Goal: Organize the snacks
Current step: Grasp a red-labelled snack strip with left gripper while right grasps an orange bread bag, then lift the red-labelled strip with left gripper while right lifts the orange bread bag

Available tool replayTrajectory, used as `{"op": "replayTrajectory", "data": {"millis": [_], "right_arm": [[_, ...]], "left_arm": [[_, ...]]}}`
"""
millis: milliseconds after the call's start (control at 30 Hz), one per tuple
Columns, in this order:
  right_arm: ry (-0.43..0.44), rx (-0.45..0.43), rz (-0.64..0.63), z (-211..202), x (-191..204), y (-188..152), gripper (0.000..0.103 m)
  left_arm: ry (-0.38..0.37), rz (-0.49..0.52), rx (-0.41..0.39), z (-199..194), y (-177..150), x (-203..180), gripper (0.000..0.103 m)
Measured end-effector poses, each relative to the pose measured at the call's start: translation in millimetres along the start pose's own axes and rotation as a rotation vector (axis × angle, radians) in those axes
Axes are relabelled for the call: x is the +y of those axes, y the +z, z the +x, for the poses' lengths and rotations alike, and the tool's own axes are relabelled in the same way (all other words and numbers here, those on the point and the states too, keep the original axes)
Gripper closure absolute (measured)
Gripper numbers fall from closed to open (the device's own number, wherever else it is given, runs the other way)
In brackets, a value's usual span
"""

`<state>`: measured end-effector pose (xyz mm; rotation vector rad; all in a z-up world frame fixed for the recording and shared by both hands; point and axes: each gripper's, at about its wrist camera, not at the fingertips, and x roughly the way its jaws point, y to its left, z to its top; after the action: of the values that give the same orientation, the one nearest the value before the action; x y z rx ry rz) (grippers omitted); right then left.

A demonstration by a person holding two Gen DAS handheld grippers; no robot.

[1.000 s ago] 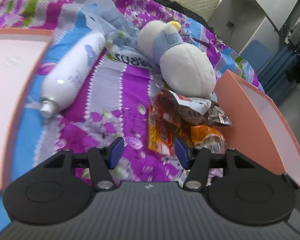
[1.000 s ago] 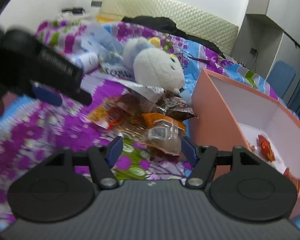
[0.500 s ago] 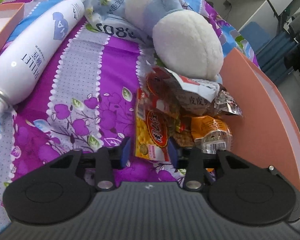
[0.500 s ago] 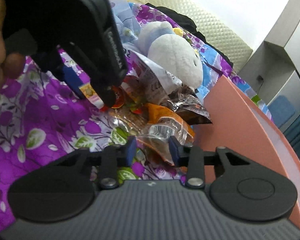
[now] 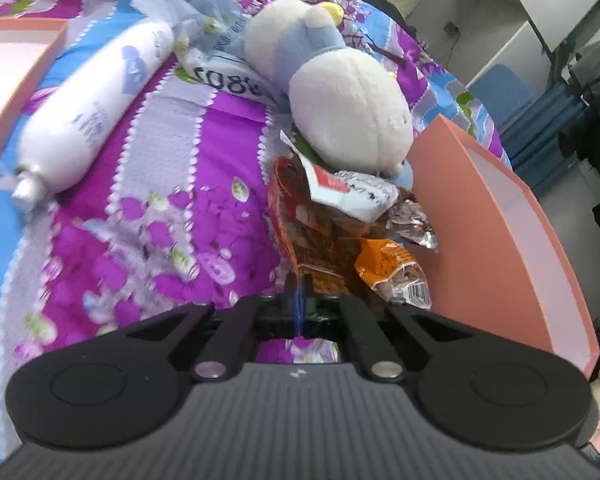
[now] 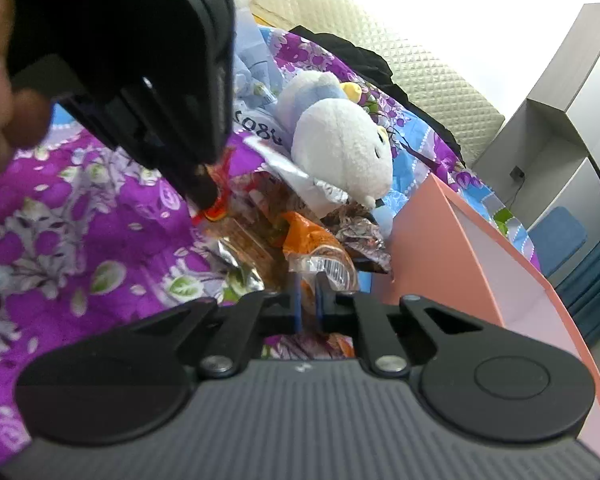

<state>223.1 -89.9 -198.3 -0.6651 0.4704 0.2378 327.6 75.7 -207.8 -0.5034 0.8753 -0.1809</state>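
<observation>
Orange snack packet (image 6: 320,256) between right fingers (image 6: 296,304)

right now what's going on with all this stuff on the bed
A person is sorting a pile of snacks lying beside a pink box on the bedspread. The left hand-held gripper has just closed at the edge of a red-and-yellow snack packet; the right hand-held gripper has just closed on an orange snack packet. A plush toy lies behind.
</observation>
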Motion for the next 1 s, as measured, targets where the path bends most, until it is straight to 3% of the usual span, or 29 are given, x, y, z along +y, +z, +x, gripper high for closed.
{"op": "replayTrajectory", "data": {"millis": [233, 667, 1000], "right_arm": [[0.036, 0.001, -0.001, -37.3, 2.2, -5.0, 0.099], [0.125, 0.002, -0.007, -105.3, 3.4, -13.3, 0.099], [0.262, 0.023, -0.018, -139.2, 24.6, -28.9, 0.098]], "left_arm": [[0.043, -0.062, -0.021, -52.5, -32.2, 11.9, 0.103], [0.115, -0.143, -0.038, -151.3, -97.1, 45.2, 0.103], [0.249, -0.166, -0.046, -187.0, -119.9, 80.0, 0.102]]}}
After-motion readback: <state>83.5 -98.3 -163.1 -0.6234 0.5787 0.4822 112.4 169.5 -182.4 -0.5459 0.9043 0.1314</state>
